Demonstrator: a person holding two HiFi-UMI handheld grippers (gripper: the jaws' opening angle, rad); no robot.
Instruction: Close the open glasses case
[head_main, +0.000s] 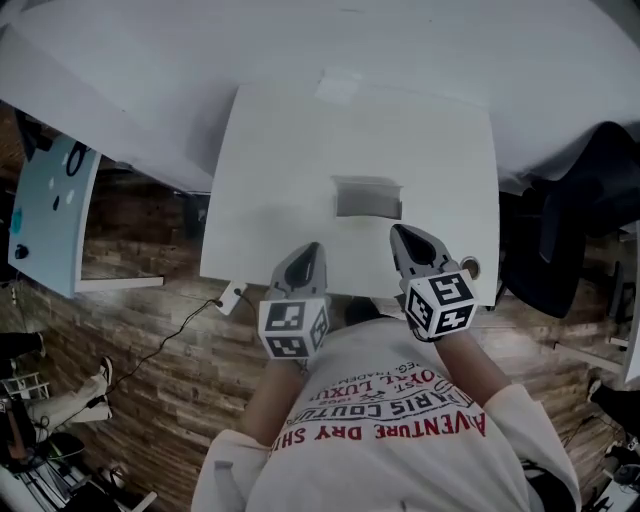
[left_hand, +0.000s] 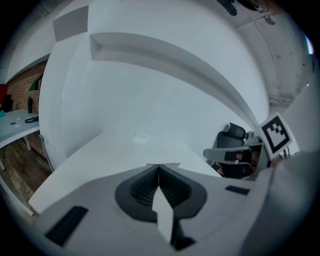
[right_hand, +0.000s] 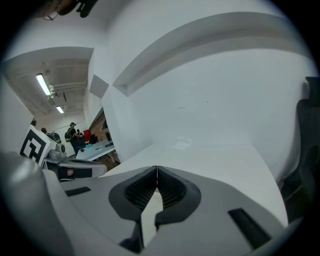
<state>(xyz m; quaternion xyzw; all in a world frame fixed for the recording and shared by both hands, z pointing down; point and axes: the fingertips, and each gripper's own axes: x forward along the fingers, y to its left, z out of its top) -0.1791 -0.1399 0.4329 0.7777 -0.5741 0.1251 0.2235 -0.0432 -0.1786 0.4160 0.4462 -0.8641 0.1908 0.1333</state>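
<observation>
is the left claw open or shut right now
Shut: the grey left claw has its ribbed jaws meeting at the tips, with nothing between them.

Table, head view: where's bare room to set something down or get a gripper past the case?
Free: table left of the glasses case to its left edge; the strip right of the case; the far band up to a pale patch. Crowded: near edge, where left gripper and right gripper, both shut, sit short of the case.
</observation>
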